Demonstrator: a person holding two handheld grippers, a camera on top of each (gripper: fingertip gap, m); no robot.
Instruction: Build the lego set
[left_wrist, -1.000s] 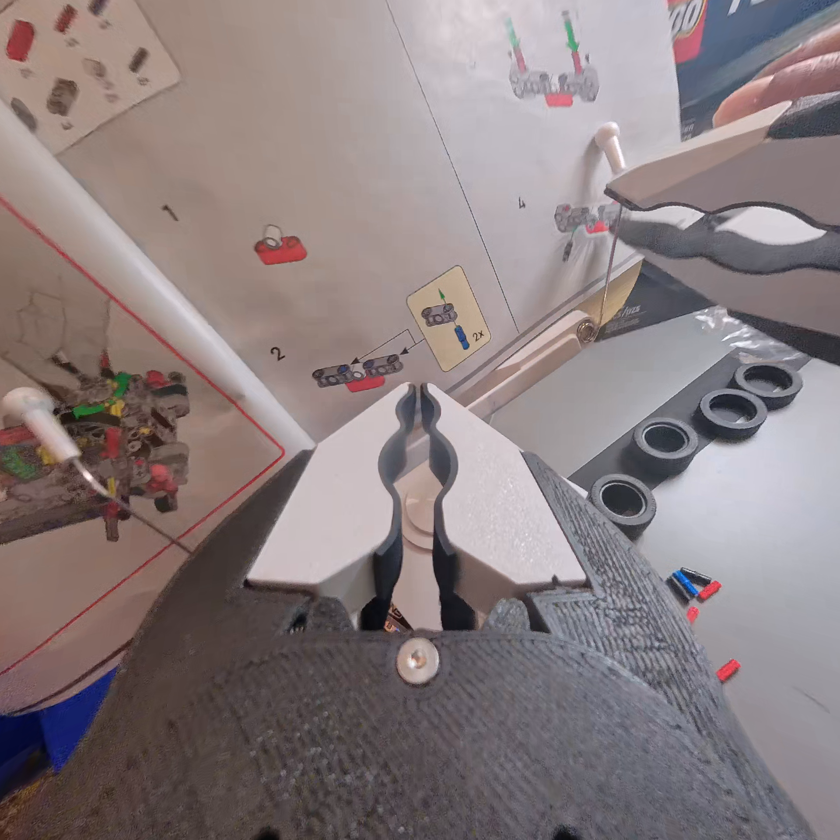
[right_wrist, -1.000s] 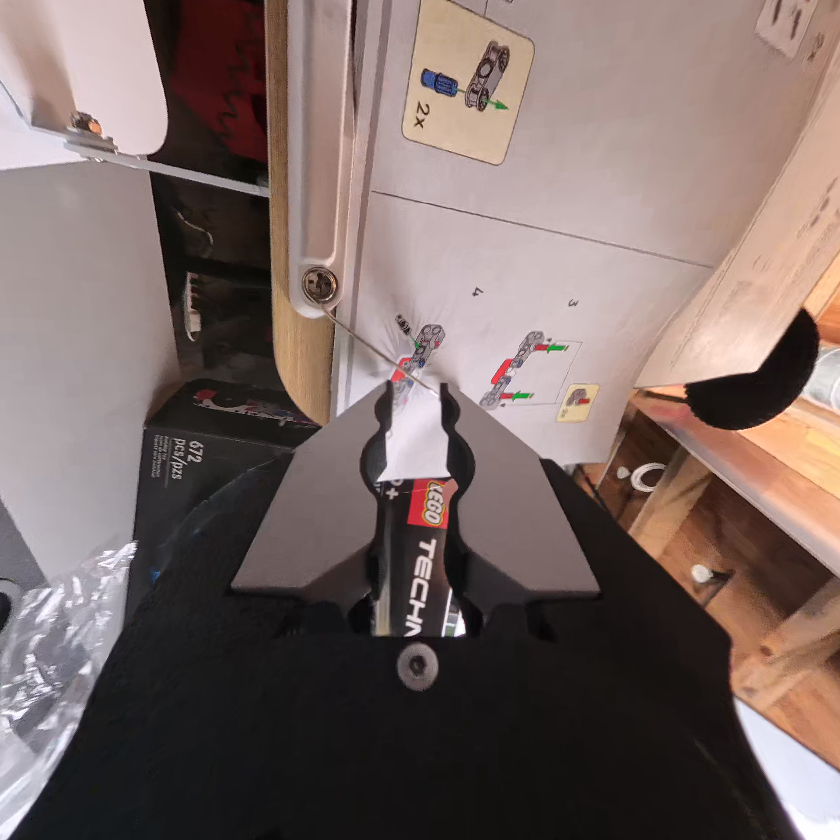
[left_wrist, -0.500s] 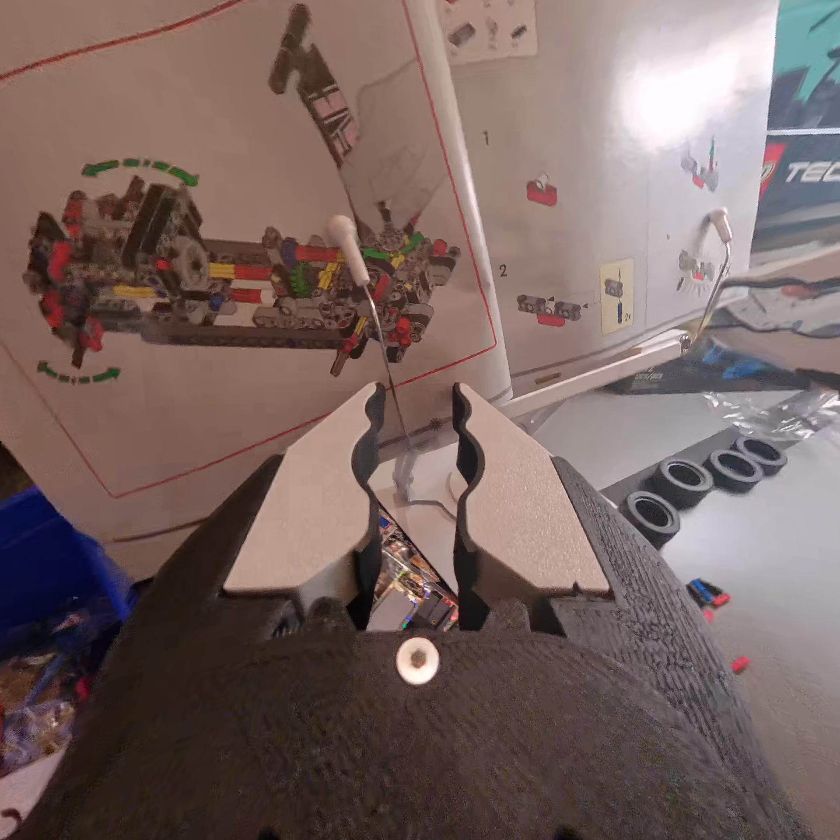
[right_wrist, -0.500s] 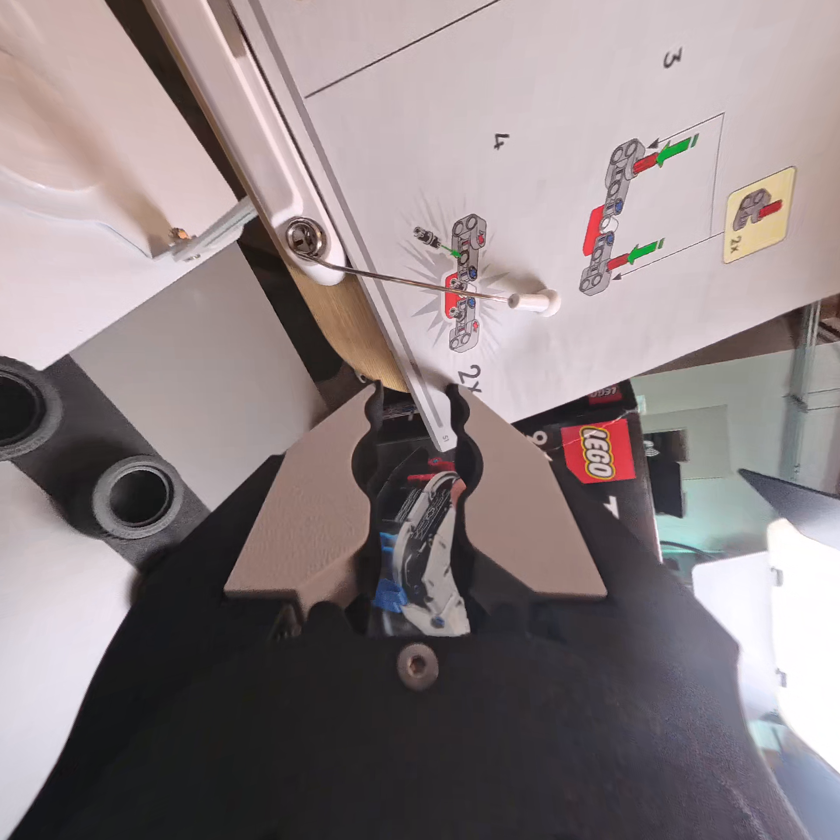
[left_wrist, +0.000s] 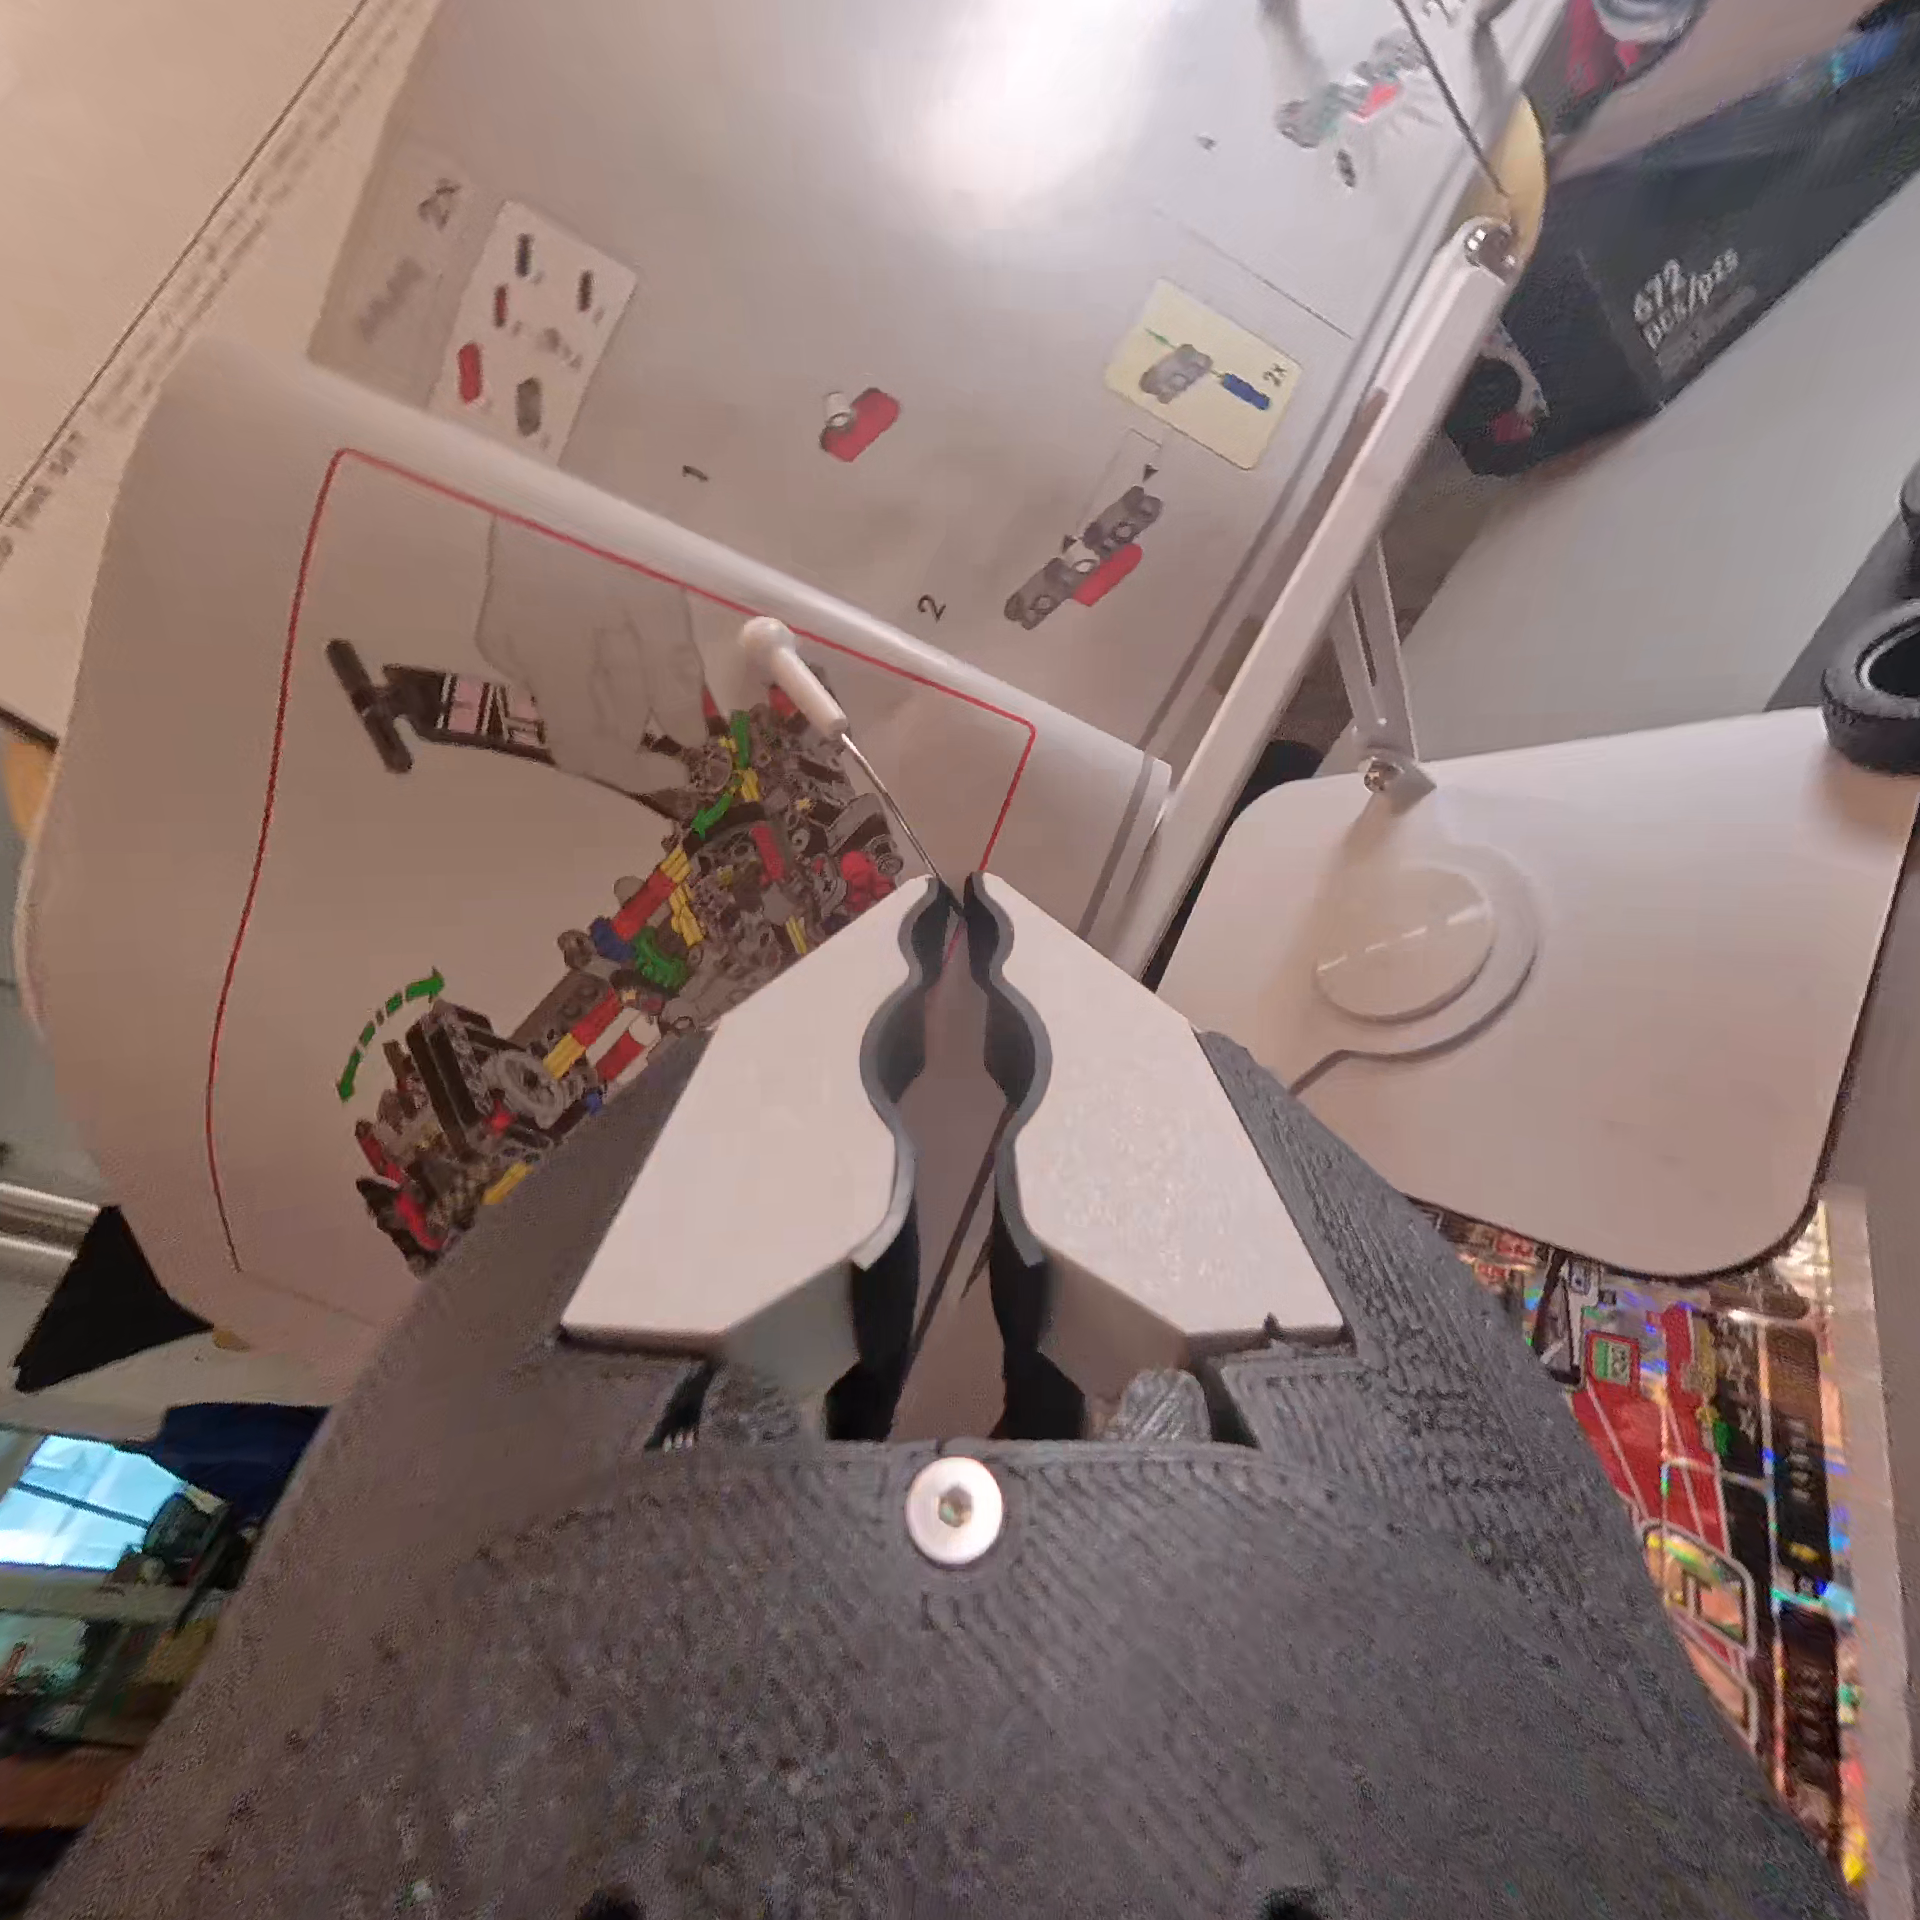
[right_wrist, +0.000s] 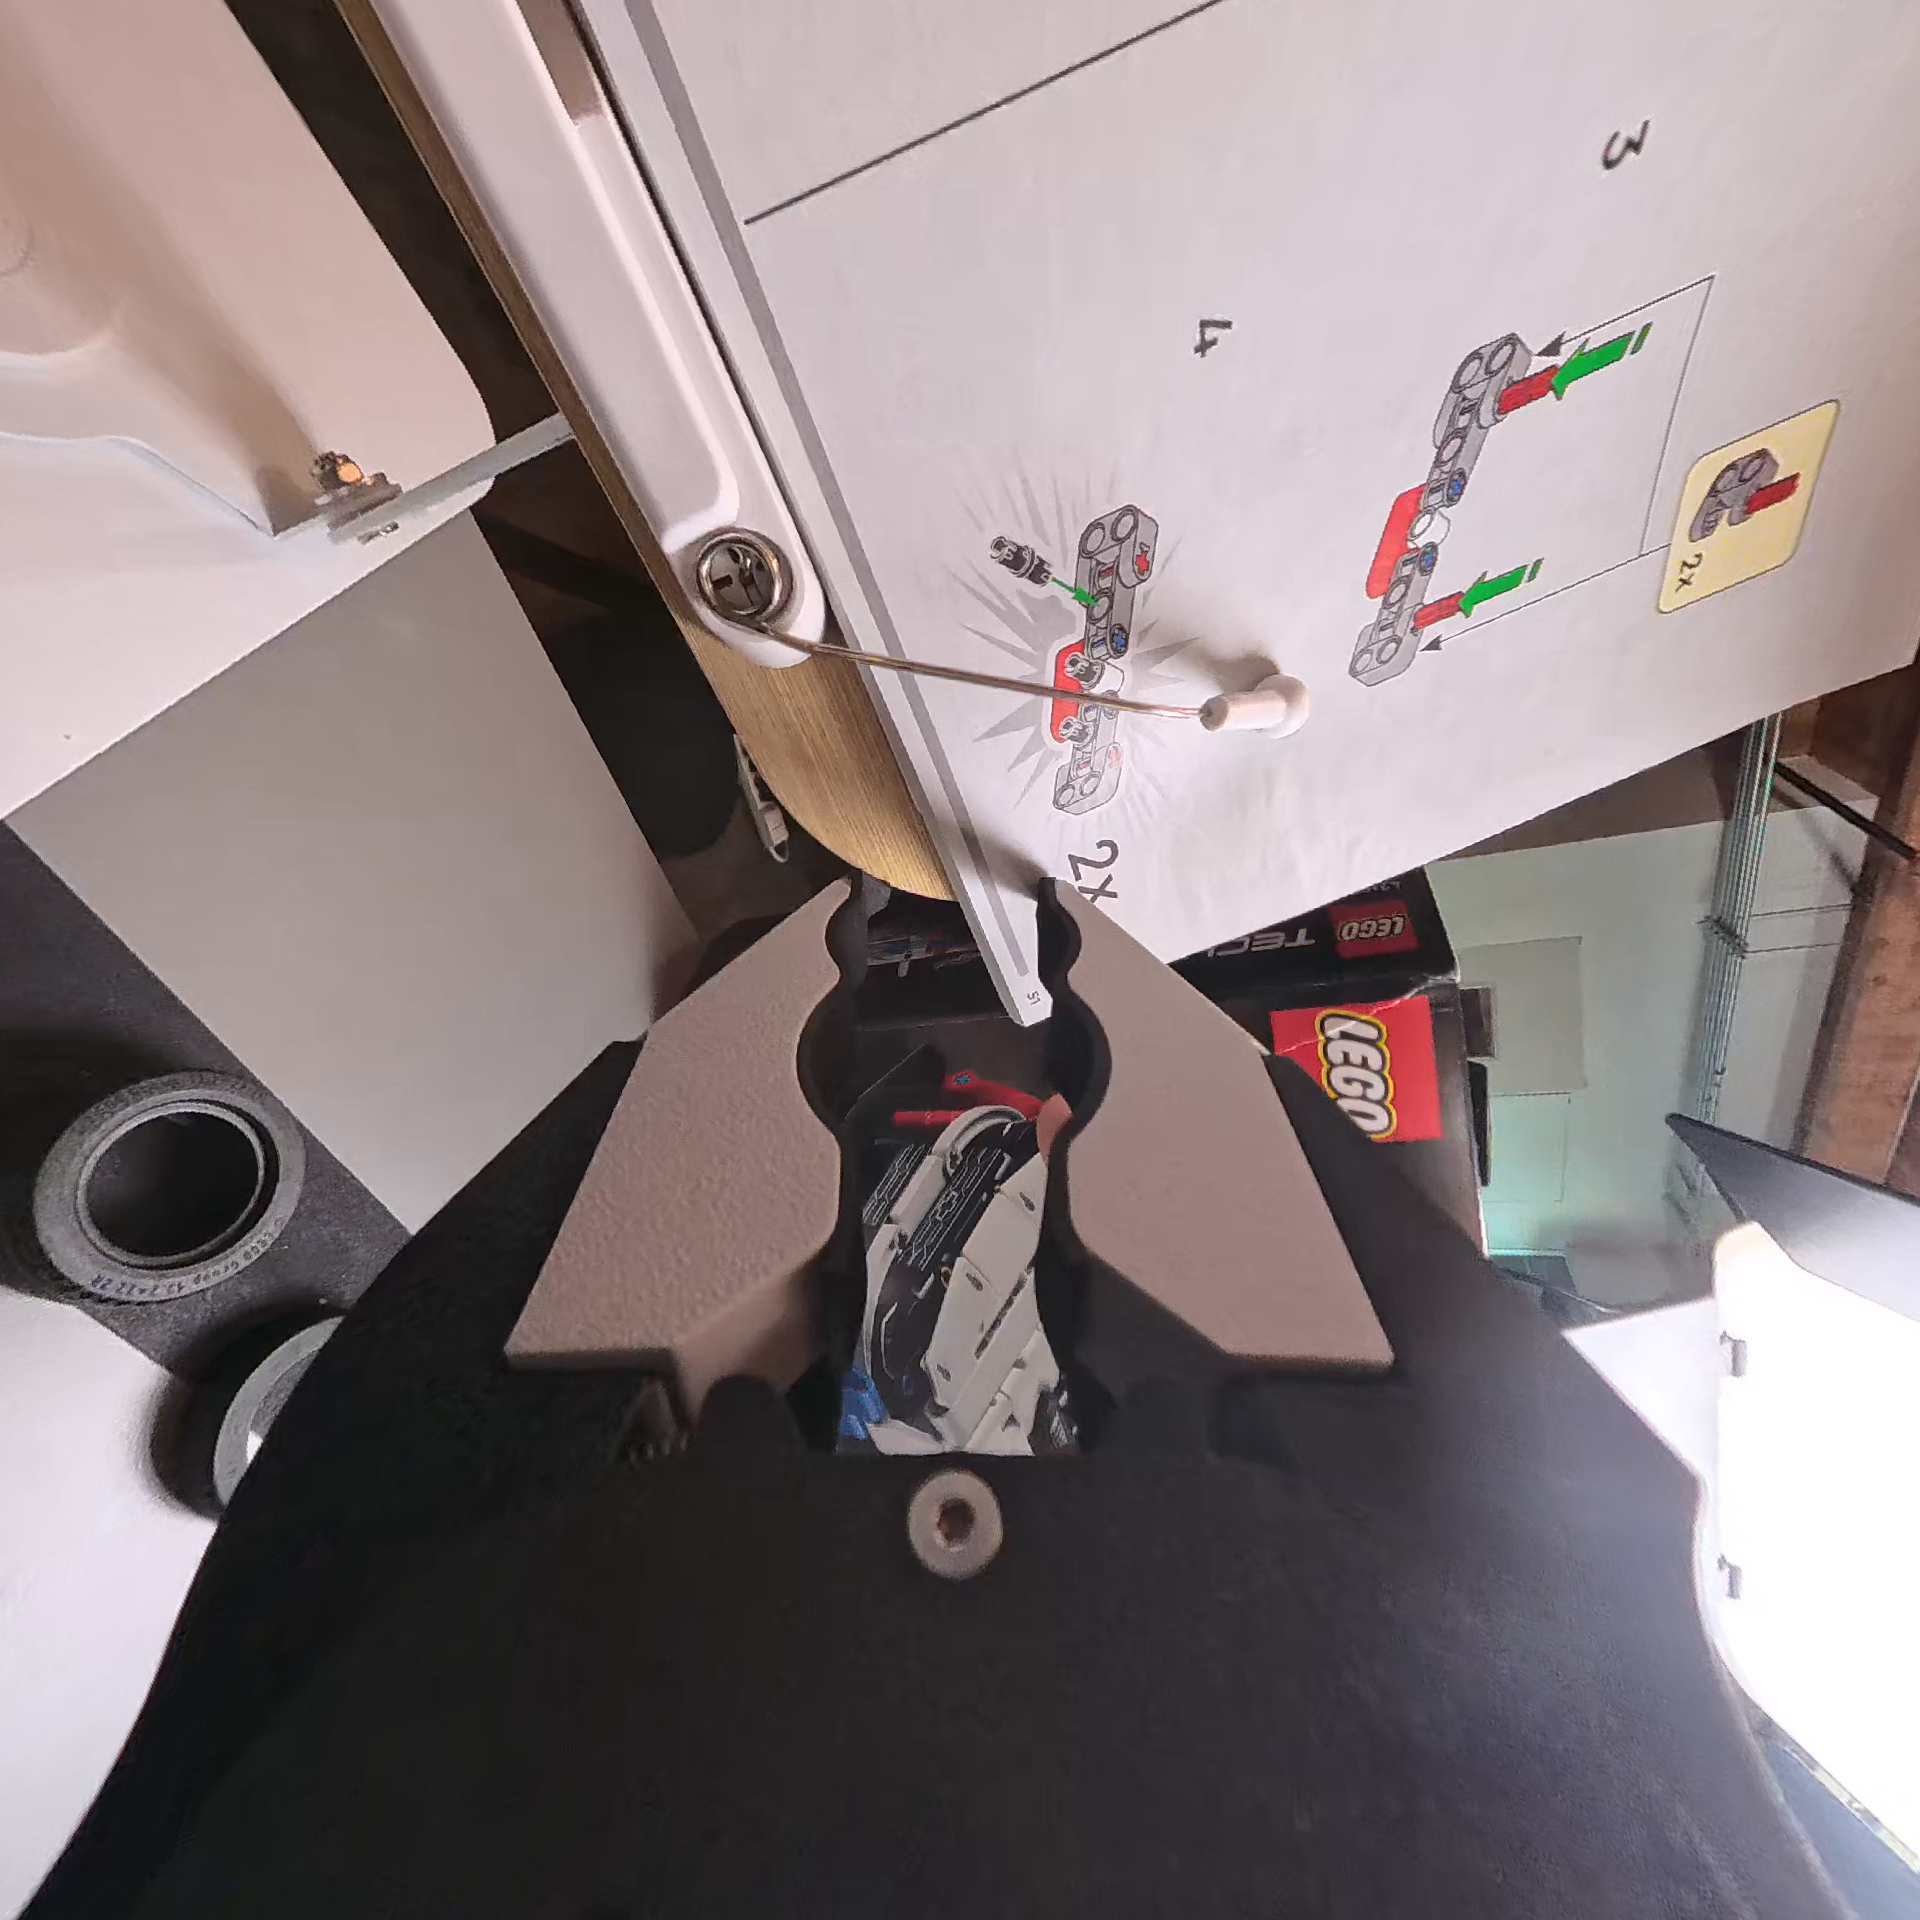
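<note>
The right tongs (right_wrist: 945, 914) stand parted around the instruction booklet's (right_wrist: 1299, 260) lower corner — seemingly untouching — two grey tyres (right_wrist: 166, 1174) at nine o'clock.

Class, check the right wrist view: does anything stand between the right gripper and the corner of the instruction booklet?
Nothing visible does. The corner of the instruction booklet already sits inside the open right gripper. Farther up, though, the stand's wire page holder lies across that page.
</note>
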